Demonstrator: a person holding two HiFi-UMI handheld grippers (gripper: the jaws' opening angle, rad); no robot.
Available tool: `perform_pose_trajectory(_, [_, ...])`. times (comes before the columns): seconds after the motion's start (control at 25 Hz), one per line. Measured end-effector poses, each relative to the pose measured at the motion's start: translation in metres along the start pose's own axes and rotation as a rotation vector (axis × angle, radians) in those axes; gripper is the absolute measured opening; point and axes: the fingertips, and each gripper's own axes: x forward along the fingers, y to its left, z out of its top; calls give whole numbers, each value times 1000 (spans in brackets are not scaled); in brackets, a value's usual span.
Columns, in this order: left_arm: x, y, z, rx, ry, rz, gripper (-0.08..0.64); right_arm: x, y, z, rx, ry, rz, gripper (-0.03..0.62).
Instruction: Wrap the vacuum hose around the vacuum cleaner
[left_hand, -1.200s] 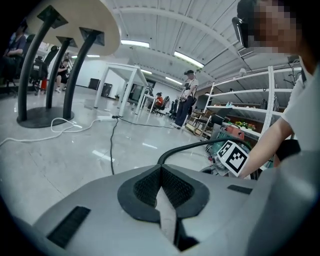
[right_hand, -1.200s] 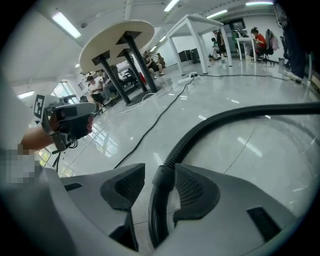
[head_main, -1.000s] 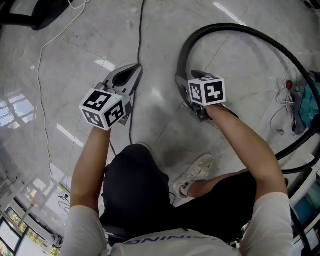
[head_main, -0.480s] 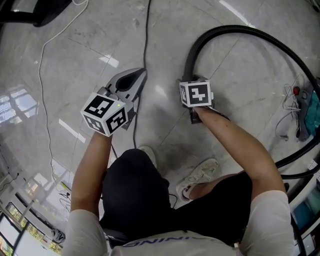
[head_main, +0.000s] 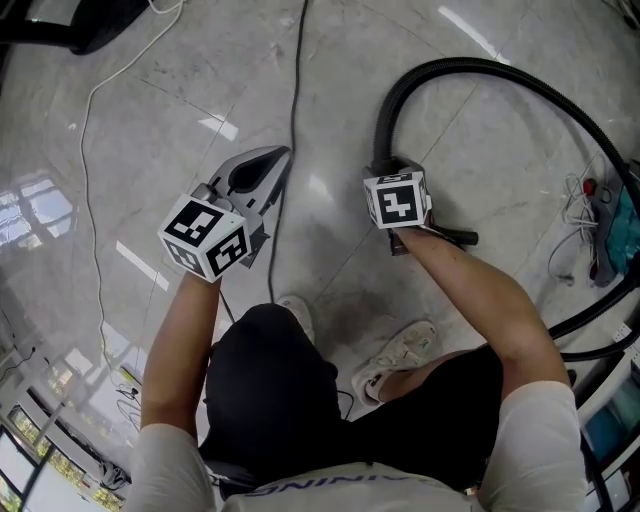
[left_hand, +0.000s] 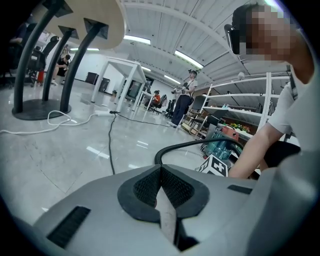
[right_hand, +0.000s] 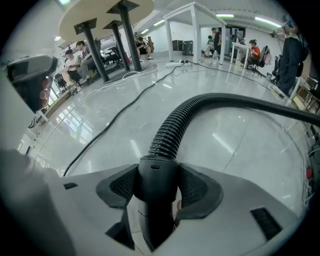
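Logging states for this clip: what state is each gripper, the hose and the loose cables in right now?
left gripper: shut, nothing between its jaws.
right gripper: shut on the vacuum hose at its end cuff; jaws have just been closing.
vacuum hose: spread in a loose arc, not wrapped.
black cable: lying slack.
white cable: lying slack.
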Motion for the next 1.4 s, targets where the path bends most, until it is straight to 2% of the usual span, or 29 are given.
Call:
perform_pose_trajectory(0.2, [-19,-5,21,0,-6,20,17,-45,-10,26,-24,-95,-8,252])
perform_pose_trajectory(0.4, [-48,-38,74,2,-5,20,17,-133,-8,54,-46,-199,17,252])
perform_pose_trajectory(0.72, [-110,-128,180,-3,19,-10,17,-318,-3,104,30,-336,56,247])
perform_pose_trajectory(0.92, [-149,-193,252,29,3,-23,17,-455,13,137,21,-478,98,247])
perform_pose_trajectory(1.08, [-180,-245,307,8,-19,-36,17,-562,29,148,16,-594,138,247])
perform_pose_trajectory(1.24, [-224,-292,356,29,-17,-50,17,-662,46,163,55,-680,136,247])
perform_pose_trajectory(1.4, [-260,-338,404,73,-18,-72,17,-742,54,180,101,-707,96,248])
